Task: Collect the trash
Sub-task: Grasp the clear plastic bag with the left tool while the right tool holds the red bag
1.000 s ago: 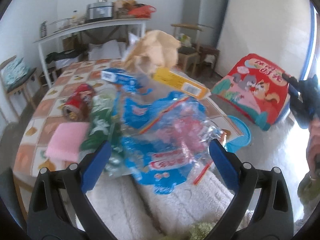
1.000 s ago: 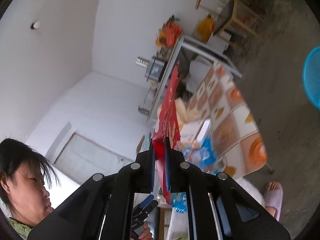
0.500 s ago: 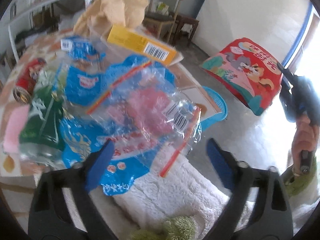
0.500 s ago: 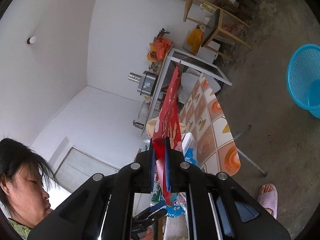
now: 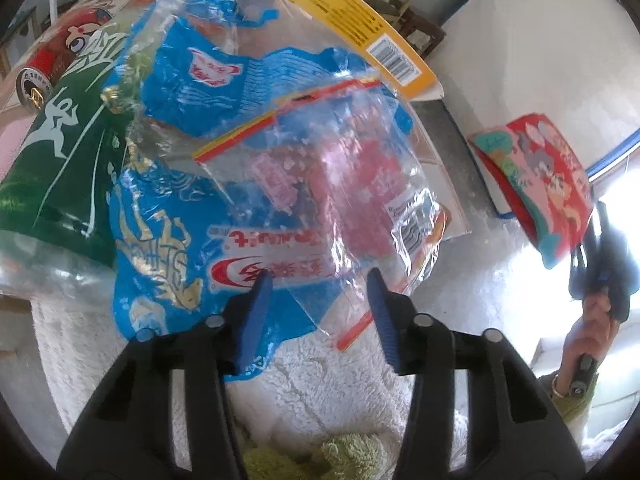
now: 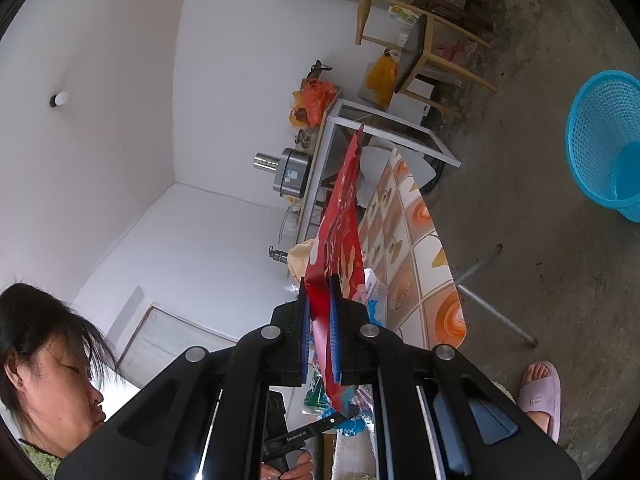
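The left gripper [image 5: 318,300], jaws half shut and just closing, straddles the near edge of the clear bag [image 5: 340,184] on the table; nothing pinched yet. The right gripper [image 6: 320,320], shut, holds the red packet [image 6: 340,240] aloft.

The left claw [image 5: 318,304] has black arms and blue ribbed pads, as does the right claw [image 6: 320,312]. The clear zip bag [image 5: 332,184] carries a red-and-yellow seal strip, pink and red print and a black barcode. Under it the blue wrapper [image 5: 168,240] bears gold drawings and a red-and-white logo. The green bag [image 5: 60,152] shows pale running figures. The can [image 5: 48,64] is red with a cartoon face. The box [image 5: 360,28] is yellow with black text and a barcode. The red snack bag [image 6: 340,232] has cartoon squirrels and a teal edge. The surface [image 6: 416,260] is tiled orange, brown and white. The basket [image 6: 600,140] is bright blue mesh. The slipper [image 6: 538,394] is lilac.
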A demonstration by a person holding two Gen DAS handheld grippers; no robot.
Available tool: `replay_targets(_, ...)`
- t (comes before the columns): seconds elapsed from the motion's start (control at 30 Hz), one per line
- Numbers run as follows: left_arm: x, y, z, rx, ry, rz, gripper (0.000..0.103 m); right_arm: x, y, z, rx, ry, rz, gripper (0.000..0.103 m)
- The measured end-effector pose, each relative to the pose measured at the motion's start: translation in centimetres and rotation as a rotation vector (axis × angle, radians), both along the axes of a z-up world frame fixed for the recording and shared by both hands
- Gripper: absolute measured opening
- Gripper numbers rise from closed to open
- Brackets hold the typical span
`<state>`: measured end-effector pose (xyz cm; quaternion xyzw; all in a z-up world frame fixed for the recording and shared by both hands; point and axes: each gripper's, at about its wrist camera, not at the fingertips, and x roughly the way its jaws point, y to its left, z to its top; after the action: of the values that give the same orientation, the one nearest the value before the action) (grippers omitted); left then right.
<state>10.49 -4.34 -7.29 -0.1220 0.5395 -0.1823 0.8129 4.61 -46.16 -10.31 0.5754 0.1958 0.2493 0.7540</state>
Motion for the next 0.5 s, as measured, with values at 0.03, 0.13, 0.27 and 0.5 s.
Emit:
replay_targets(0.03,0.1,0.1,0.0,-0.003,0.0,0.004,0.04,0.0,0.0,0.0,0.001,0.0,0.0,0.009)
replay_targets(0.13,0.1,0.7,-0.1,-0.01,0.003,0.016,0.029,0.0,-0.1,0.0,0.001,0.0,0.0,0.009)
replay_targets(0.27,0.2,1.4,-0.3,-0.013,0.011,0.03,0.017,-0.1,-0.1,-0.1,-0.003,0.0,-0.001,0.009)
replay_targets(0.5,-1.5,3.9,0.3,-0.015,-0.042,0.06,0.002,-0.4,-0.2,0.1,-0.01,0.001,-0.009,0.009)
